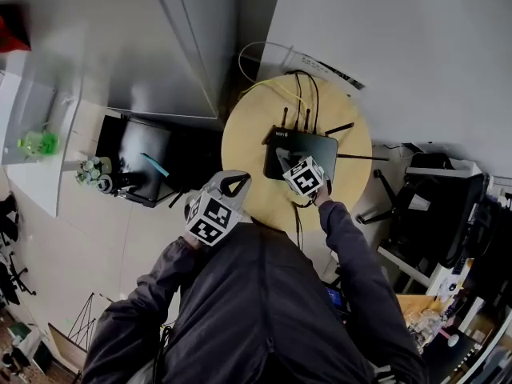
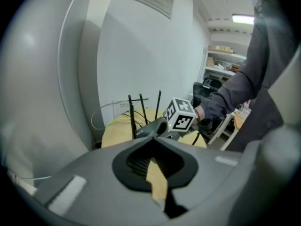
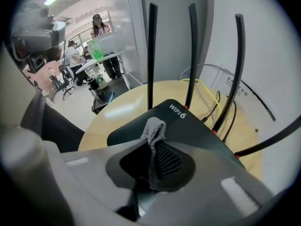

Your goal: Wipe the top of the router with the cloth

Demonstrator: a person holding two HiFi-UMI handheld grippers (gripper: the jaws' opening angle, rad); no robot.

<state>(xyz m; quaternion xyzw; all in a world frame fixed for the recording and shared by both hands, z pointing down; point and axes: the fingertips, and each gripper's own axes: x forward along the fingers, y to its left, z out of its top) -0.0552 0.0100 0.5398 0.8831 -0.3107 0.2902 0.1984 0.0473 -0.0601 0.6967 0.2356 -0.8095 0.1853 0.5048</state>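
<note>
A black router [image 1: 308, 146] with several upright antennas [image 3: 152, 51] lies on a round wooden table [image 1: 240, 146]. My right gripper [image 1: 288, 163] hangs over the router's front left part, shut on a grey cloth [image 3: 155, 128]. The cloth's bunched end sticks out past the jaws, just above the router [image 3: 197, 126] top near its "WIFI 6" print. My left gripper [image 1: 235, 185] is held over the table's front left edge, away from the router. Its jaws are shut with nothing in them, and a sliver of the table [image 2: 157, 178] shows through the slit. In the left gripper view the router [image 2: 150, 128] sits beyond the jaws.
Yellow and black cables [image 1: 294, 94] run off the table's back edge toward the wall. A black case [image 1: 144, 162] sits on the floor to the left. A black office chair [image 1: 432, 206] stands at the right. People stand far off near a desk [image 3: 101, 62].
</note>
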